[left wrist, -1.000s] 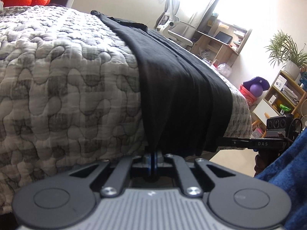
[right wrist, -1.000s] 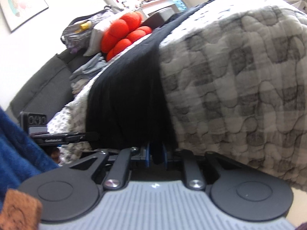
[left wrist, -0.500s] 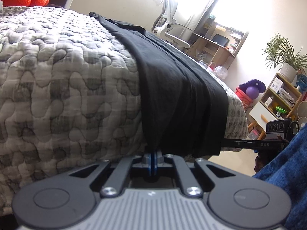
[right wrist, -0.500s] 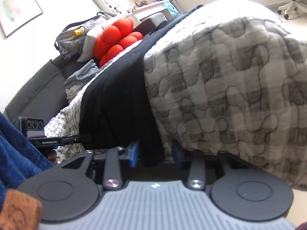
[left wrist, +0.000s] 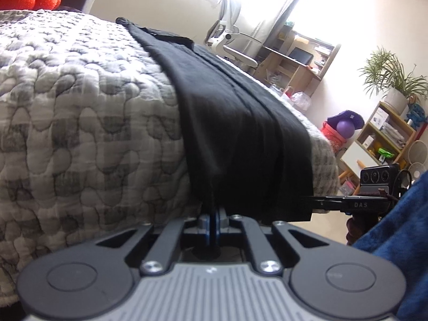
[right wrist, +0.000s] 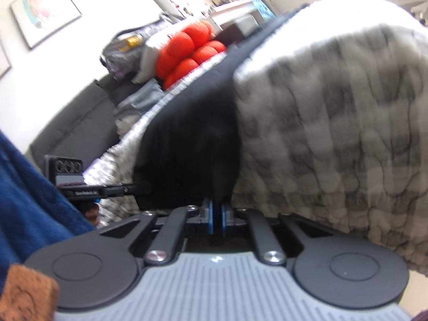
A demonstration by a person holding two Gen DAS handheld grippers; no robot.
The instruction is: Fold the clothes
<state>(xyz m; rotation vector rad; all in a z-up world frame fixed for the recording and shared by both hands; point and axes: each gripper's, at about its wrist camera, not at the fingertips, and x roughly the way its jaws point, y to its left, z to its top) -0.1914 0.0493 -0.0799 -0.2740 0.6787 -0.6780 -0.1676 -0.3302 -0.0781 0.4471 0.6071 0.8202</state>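
Now we've got both hem corners — left claw (left wrist: pixel 214 220) and right claw (right wrist: pixel 216 218), just re-closed, clamped on the black garment (left wrist: pixel 240 133); next, carry it toward twelve o'clock.

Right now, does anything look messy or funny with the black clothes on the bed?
Nothing is spilled or torn. The black garment lies in a long strip over the grey quilt, its end hanging off the bed's edge. The left claw and right claw each pinch a bottom corner. The right claw has just been closing on the cloth.
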